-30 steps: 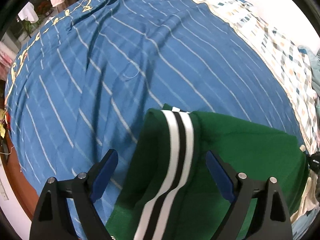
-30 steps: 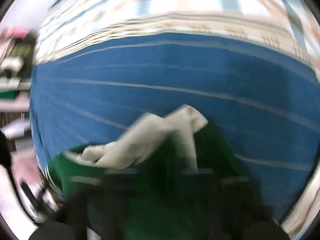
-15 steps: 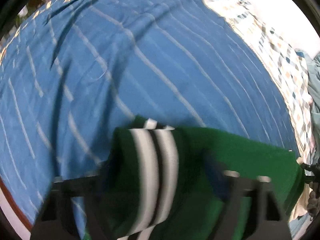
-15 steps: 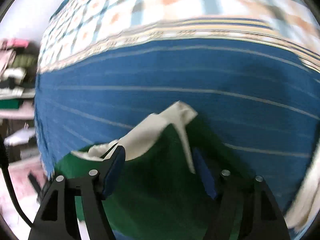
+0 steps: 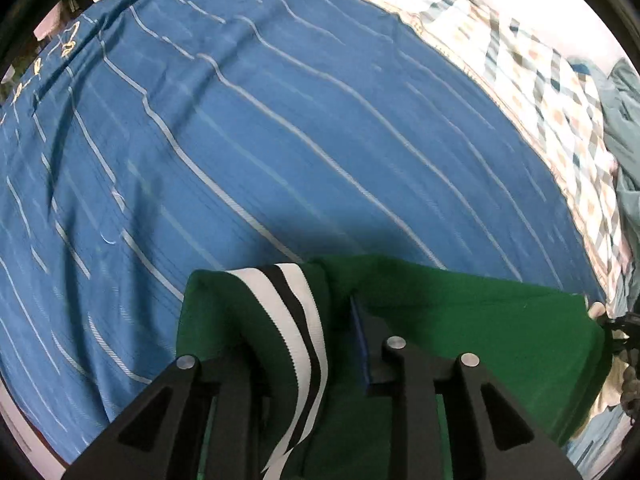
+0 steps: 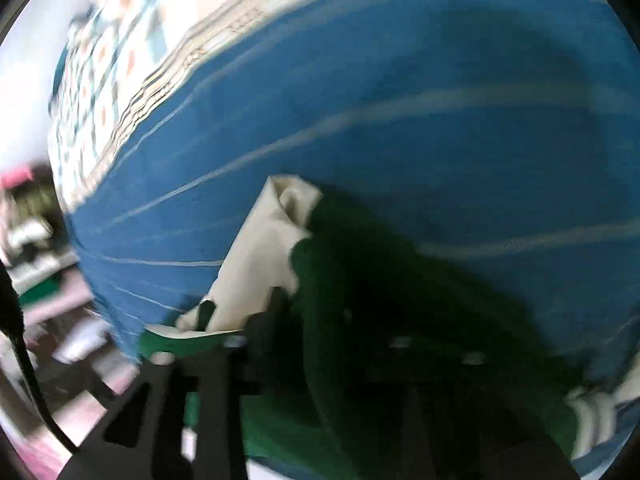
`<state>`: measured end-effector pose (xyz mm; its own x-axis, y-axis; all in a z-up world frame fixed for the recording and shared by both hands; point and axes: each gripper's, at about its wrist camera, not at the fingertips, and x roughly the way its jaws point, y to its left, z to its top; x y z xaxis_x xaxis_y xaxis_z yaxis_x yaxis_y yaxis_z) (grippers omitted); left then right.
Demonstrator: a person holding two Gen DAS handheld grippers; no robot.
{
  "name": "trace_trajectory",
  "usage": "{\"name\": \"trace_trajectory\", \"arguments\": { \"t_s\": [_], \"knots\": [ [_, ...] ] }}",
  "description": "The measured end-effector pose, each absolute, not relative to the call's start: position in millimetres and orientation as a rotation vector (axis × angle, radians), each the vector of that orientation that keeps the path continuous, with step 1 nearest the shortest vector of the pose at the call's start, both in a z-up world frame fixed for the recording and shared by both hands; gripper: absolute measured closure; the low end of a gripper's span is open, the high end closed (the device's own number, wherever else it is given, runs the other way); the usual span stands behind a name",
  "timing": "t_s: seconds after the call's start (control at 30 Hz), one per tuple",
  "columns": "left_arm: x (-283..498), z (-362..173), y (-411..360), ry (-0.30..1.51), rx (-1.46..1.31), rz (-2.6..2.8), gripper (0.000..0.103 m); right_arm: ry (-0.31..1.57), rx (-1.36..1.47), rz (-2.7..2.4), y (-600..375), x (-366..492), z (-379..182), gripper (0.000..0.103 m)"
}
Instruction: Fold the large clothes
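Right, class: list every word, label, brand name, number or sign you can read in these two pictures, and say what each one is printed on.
None can be read.
Blue striped sheet: gold embroidery at its far left edge, too small and distorted to read.
Green garment: only a black and white stripe, no lettering visible.
Right wrist view: too blurred to show any text.
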<state>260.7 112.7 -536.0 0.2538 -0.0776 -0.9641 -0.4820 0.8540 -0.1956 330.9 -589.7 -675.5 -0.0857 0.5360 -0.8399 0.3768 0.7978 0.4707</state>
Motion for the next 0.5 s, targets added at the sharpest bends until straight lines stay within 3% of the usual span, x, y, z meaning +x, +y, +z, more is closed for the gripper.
{"name": "trace_trajectory", "arguments": {
  "t_s": [0.1, 0.17, 0.23, 0.5],
  "knots": [
    [253.3, -519.0, 111.0, 1.270, -0.509, 0.313, 0.066, 1.571, 0.400, 0.265, -568.7, 345.5, -616.5, 0.036],
    [247.5, -507.5, 106.8, 1.240, -0.503, 0.333, 0.040, 1.527, 0.195, 0.400, -537.3, 349.3, -587.8, 0.034],
    [241.2, -493.7, 97.1, 1.198, -0.473, 0.357, 0.026, 1.539, 0.030, 0.537, -505.0, 349.5, -582.1, 0.031],
    [220.1, -488.2, 75.9, 1.159, -0.363, 0.483, 0.020, 1.595, -0.781, 0.905, -422.9, 302.1, -658.9, 0.028]
  ]
}}
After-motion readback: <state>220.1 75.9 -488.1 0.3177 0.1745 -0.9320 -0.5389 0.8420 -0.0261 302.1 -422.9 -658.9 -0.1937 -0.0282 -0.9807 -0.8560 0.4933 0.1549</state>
